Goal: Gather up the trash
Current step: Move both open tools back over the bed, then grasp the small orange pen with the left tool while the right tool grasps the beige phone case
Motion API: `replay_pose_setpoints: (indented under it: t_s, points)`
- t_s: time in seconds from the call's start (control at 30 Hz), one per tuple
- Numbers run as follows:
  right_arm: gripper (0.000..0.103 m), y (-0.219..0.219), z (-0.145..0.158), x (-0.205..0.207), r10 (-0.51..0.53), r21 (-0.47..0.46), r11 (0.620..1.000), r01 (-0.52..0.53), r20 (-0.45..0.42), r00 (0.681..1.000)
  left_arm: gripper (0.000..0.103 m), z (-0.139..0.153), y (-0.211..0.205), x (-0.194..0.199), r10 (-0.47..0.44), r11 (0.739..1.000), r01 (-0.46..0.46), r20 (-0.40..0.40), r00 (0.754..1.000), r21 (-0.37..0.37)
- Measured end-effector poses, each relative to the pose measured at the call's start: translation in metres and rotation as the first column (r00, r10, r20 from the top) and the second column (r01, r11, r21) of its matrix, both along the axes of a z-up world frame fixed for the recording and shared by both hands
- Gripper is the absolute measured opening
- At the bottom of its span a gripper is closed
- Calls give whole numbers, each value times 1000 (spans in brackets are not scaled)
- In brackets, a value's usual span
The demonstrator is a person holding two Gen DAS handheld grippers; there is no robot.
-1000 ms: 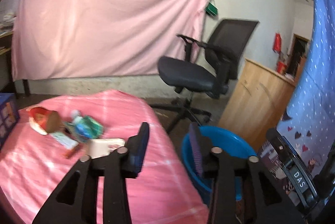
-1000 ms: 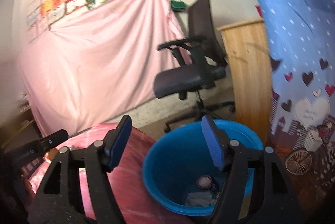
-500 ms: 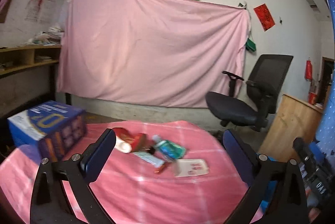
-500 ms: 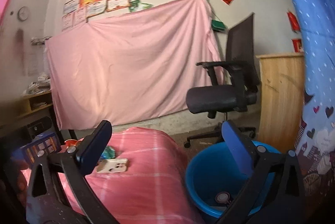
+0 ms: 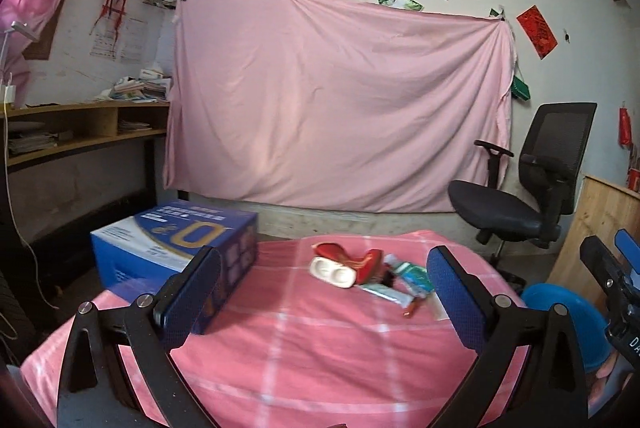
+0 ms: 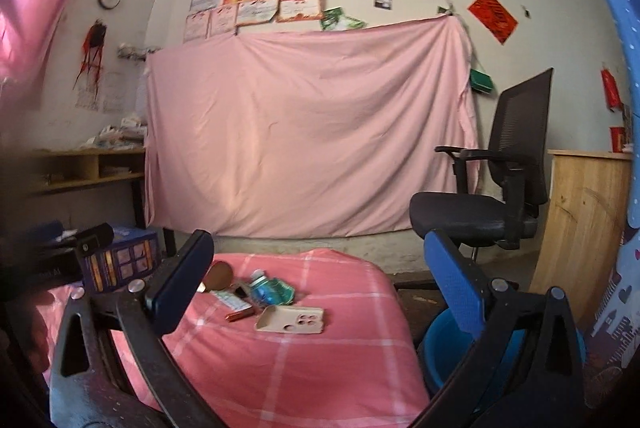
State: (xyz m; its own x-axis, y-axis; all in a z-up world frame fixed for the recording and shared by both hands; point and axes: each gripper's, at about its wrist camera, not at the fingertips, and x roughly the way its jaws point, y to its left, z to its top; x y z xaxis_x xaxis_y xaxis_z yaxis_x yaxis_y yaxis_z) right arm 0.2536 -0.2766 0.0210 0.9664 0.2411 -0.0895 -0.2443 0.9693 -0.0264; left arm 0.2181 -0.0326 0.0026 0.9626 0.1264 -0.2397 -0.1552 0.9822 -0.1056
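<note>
Several pieces of trash lie on the pink checked table [image 5: 280, 348]: a red and white carton [image 5: 344, 266], a teal wrapper [image 5: 414, 274], a flat white tube [image 5: 386, 293] and a small orange stick [image 5: 410, 309]. In the right wrist view the teal wrapper [image 6: 272, 291] lies by a beige phone case [image 6: 290, 320] and a round brown lid [image 6: 218, 276]. My left gripper [image 5: 324, 292] is open and empty, short of the pile. My right gripper [image 6: 320, 292] is open and empty, above the table's near right part. The blue bin [image 6: 448, 348] stands at the table's right edge.
A blue box [image 5: 176, 244] stands at the table's left side. A black office chair [image 5: 528, 188] and a wooden cabinet [image 6: 584, 220] stand to the right, beyond the bin. A pink sheet [image 5: 340, 100] hangs on the back wall. Wooden shelves [image 5: 80, 132] run along the left.
Both grippers swung left, away from the blue bin, toward the table, and lifted to a level view. Both jaws opened wider. The trash pile now sits between the left fingers.
</note>
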Motion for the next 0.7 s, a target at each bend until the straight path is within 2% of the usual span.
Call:
replay_pose_setpoints:
  t_s: [0.4,0.7]
  points:
    - [103,34,-25,26,42,-88,995,-52,-115,993,101,-25,22,20,24,999,-22,-41,999,33]
    - [103,34,-42,65,3,-119,992,-35,-261,965,101,-38,25,60,-38,999,40,-145,989,12]
